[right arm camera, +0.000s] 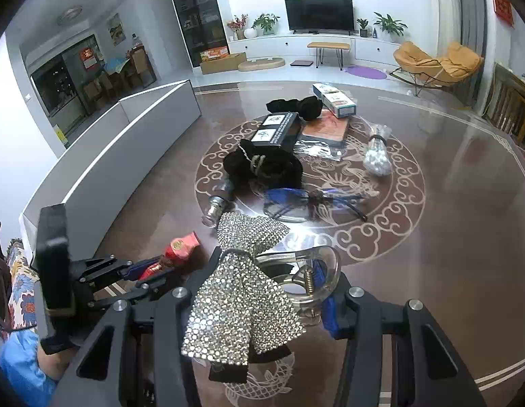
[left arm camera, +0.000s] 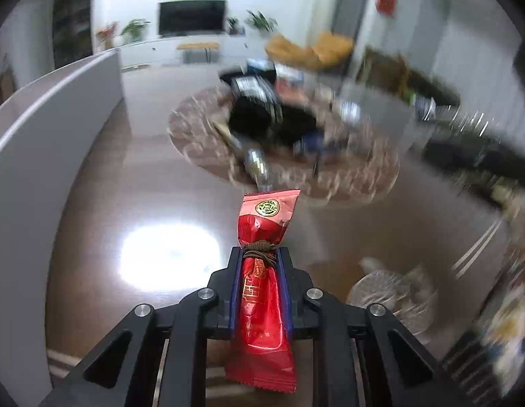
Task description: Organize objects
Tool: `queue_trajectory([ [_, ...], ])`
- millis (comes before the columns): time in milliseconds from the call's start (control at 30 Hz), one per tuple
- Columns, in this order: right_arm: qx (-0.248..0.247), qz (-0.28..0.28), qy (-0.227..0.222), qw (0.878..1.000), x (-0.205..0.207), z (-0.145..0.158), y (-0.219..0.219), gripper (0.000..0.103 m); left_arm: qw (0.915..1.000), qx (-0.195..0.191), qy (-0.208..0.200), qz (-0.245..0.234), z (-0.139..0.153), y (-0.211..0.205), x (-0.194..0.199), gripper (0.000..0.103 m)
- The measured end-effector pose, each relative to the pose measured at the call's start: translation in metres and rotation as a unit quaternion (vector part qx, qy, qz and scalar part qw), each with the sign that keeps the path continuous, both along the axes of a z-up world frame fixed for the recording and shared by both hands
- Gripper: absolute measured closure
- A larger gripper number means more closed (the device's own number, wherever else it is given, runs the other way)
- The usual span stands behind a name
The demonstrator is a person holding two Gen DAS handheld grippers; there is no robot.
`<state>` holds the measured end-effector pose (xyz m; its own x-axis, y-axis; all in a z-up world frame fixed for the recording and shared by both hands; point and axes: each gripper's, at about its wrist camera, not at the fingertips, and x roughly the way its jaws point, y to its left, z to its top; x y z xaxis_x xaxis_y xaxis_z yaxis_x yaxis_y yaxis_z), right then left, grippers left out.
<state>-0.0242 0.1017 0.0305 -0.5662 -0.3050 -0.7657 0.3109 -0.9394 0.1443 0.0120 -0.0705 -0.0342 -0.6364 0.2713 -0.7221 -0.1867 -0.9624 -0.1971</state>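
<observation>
Grippers both carry something: your left gripper (left arm camera: 260, 261) is clamped on a red snack packet (left arm camera: 262, 291) bound with brown hair ties (left arm camera: 260, 250), held above the glossy brown table (left arm camera: 103, 203); your right gripper (right arm camera: 266, 271) grips a rhinestone bow hair claw (right arm camera: 238, 291). Glasses (right arm camera: 303, 200), a black pouch (right arm camera: 262, 166) and boxes (right arm camera: 277, 129) lie on the table's patterned centre beyond.

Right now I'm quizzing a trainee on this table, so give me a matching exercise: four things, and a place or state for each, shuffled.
Things:
1. red packet
2. rhinestone bow clip
3. blue glasses
4. bag of white beads

Places:
A. folded on the table's middle
B. in the right gripper
C. on the table's far right
D. in the left gripper

Pairs: 1-D, 2-B, 3-A, 4-C
</observation>
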Motion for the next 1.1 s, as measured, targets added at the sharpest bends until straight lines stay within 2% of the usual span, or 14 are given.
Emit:
queue_trajectory([
  [133, -0.018, 0.048, 0.016, 0.999, -0.009, 0.032, -0.041, 0.054, 0.9948, 0.059, 0.064, 0.053, 0.071, -0.054, 0.034, 0.084],
  [267, -0.069, 0.146, 0.030, 0.986, -0.028, 0.075, -0.130, 0.054, 0.9823, 0.035, 0.107, 0.150, 0.120, -0.135, 0.057, 0.084],
  [333, -0.084, 0.188, 0.023, 0.978, -0.039, 0.084, -0.179, 0.054, 0.9754, 0.016, 0.104, 0.194, 0.125, -0.169, 0.059, 0.084],
  [467, -0.087, 0.243, -0.010, 0.966, -0.061, 0.077, -0.267, 0.051, 0.9611, -0.037, 0.016, 0.273, 0.100, -0.237, 0.036, 0.075],
  [500, -0.090, 0.245, -0.031, 0.965, -0.070, 0.070, -0.286, 0.035, 0.9578, -0.044, 0.002, 0.284, 0.093, -0.245, 0.032, 0.070],
  [533, -0.089, 0.244, -0.043, 0.965, -0.074, 0.066, -0.294, 0.009, 0.9550, -0.048, -0.013, 0.292, 0.087, -0.254, 0.030, 0.067],
  [567, -0.086, 0.240, -0.054, 0.965, -0.078, 0.063, -0.301, 0.001, 0.9531, -0.051, -0.018, 0.298, 0.086, -0.258, 0.030, 0.064],
  [633, -0.099, 0.228, -0.044, 0.968, -0.079, 0.066, -0.291, 0.000, 0.9505, -0.060, -0.009, 0.305, 0.089, -0.254, 0.035, 0.058],
  [700, -0.113, 0.211, -0.019, 0.971, -0.075, 0.072, -0.261, 0.000, 0.9496, -0.066, 0.012, 0.306, 0.097, -0.241, 0.040, 0.033],
  [767, -0.101, 0.183, 0.011, 0.978, -0.071, 0.069, -0.222, 0.000, 0.9528, -0.063, 0.034, 0.295, 0.107, -0.224, 0.047, 0.030],
  [867, -0.052, 0.103, 0.036, 0.993, -0.057, 0.044, -0.140, 0.000, 0.9714, -0.032, 0.060, 0.227, 0.129, -0.174, 0.055, 0.030],
  [933, -0.005, 0.023, 0.015, 1.000, -0.048, 0.007, -0.074, 0.000, 0.9834, -0.006, 0.068, 0.168, 0.139, -0.132, 0.059, 0.025],
  [1000, 0.034, -0.044, -0.013, 0.998, -0.045, -0.027, -0.021, 0.000, 0.9921, 0.008, 0.066, 0.106, 0.138, -0.083, 0.059, 0.007],
  [1100, 0.068, -0.117, -0.044, 0.990, -0.044, -0.070, 0.042, 0.000, 0.9988, 0.004, 0.028, 0.039, 0.103, -0.011, 0.044, 0.003],
])
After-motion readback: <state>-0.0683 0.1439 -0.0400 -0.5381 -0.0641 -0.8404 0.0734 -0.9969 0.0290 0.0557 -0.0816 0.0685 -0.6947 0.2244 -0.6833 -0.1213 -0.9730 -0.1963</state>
